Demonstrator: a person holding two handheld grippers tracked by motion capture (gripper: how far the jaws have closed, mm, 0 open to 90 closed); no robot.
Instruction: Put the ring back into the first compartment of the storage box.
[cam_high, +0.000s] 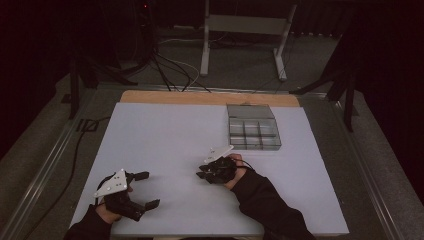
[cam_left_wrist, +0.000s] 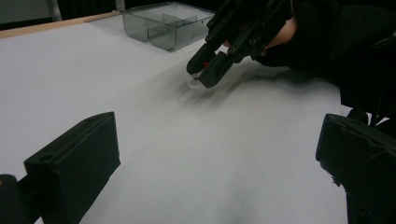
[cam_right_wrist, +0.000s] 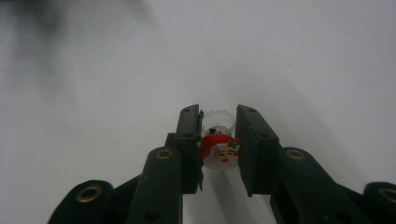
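The right gripper view brings out what the high view leaves too small to read: a small clear plastic ring (cam_right_wrist: 218, 140) topped with a red and white Santa face sits between the right gripper's (cam_right_wrist: 218, 135) two black jaws, which have closed in on it from both sides and pinch it just above the white table (cam_right_wrist: 303, 56). In the high view that same gripper (cam_high: 202, 171) is a dark shape near the table's middle, tips tilted down to the surface, with the sleeve trailing back to the lower edge. The left gripper view sees it from the side, tips low over the table and a bit of white and red at their end (cam_left_wrist: 198, 79). Behind it stands a clear grey compartment box (cam_high: 253, 127), lid off, divided into several cells; nothing can be made out inside them. The left gripper (cam_high: 145, 190) rests at the near left of the table, well apart from the ring, its jaws spread wide with nothing between them
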